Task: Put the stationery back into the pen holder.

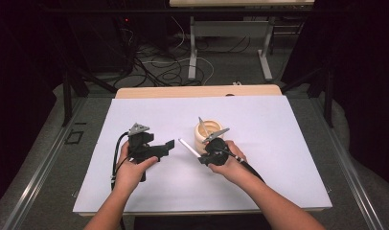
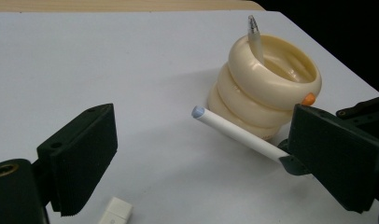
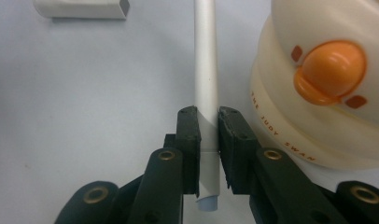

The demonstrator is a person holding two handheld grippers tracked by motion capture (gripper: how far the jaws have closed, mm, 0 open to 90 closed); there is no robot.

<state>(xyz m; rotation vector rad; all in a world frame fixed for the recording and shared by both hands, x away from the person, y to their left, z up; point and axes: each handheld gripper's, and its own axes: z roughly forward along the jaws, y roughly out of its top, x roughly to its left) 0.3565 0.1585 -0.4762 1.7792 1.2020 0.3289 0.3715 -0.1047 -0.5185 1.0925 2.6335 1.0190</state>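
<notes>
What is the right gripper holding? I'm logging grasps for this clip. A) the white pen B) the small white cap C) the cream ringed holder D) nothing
A: in the right gripper view the right gripper is shut on the white pen, beside the cream holder; the cap lies apart on the table.

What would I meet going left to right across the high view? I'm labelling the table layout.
Left hand-held gripper → white cylindrical pen held by the right hand-held gripper. The cream ringed plastic pen holder stands just behind, overlapping that gripper, so I leave its place out.
</notes>
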